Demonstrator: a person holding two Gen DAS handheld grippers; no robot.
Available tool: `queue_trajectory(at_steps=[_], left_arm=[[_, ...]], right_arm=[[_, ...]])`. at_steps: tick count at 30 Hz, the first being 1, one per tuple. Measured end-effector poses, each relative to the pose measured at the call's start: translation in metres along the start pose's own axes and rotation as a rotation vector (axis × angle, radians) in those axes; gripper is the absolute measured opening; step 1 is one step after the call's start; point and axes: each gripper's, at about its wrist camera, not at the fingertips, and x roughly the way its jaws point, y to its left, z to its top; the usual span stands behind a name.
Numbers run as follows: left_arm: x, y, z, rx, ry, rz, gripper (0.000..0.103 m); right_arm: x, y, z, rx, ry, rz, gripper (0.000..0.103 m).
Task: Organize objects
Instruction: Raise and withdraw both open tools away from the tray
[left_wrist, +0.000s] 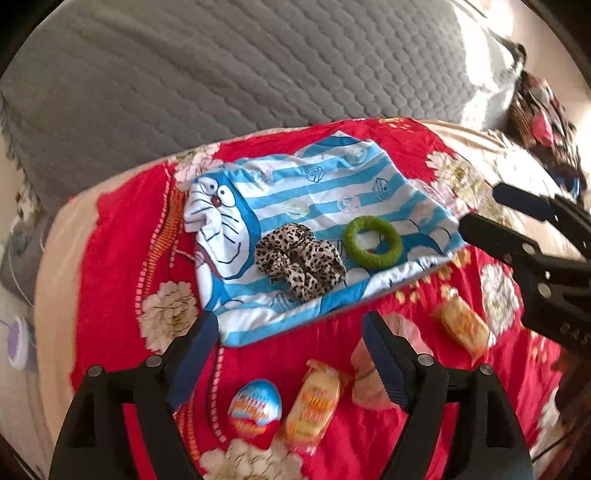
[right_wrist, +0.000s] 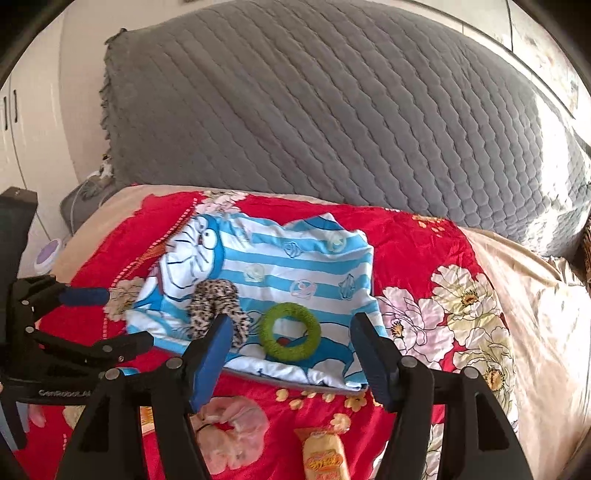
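We hold both tongs wide and empty, left tongs (left_wrist: 290, 334) and right tongs (right_wrist: 291, 334), above the bed (right_wrist: 517, 295). On the striped cloth (left_wrist: 314, 192) lie the scrunchie (left_wrist: 301, 260) and green ring (left_wrist: 373, 242), just beside each other. Snack packs (left_wrist: 314, 402) and an egg (left_wrist: 255, 406) lie nearer the bed's front edge.

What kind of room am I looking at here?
Most likely a bedroom: a large grey quilted pillow lies at the head of a bed covered by a red floral bedspread, and white cupboard doors stand at the side.
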Motion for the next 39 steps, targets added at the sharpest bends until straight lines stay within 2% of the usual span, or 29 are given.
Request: queue_trajectory(at_steps=[8, 14, 20, 25, 32, 39], left_arm=[[-0.048, -0.003, -0.024, 0.016, 0.003, 0.040, 0.083], [-0.090, -0.012, -0.037, 0.063, -0.081, 0.083, 0.083], [-0.124, -0.011, -0.037, -0.016, -0.146, 0.091, 0.083], [-0.149, -0.016, -0.039, -0.022, -0.178, 0.103, 0.083], [-0.164, -0.017, -0.050, -0.008, -0.166, 0.121, 0.083], [-0.162, -0.010, -0.059, 0.005, -0.178, 0.135, 0.083]], right_arm=[[-0.041, 0.023, 0.001, -0.039, -0.033, 0.037, 0.074], [-0.075, 0.031, 0.002, -0.054, -0.048, 0.041, 0.075], [-0.115, 0.040, 0.002, -0.100, -0.092, 0.021, 0.077], [-0.138, 0.047, -0.003, -0.122, -0.107, 0.014, 0.079], [-0.159, 0.054, -0.014, -0.122, -0.115, 0.039, 0.079], [-0.177, 0.053, -0.022, -0.143, -0.131, 0.020, 0.079]])
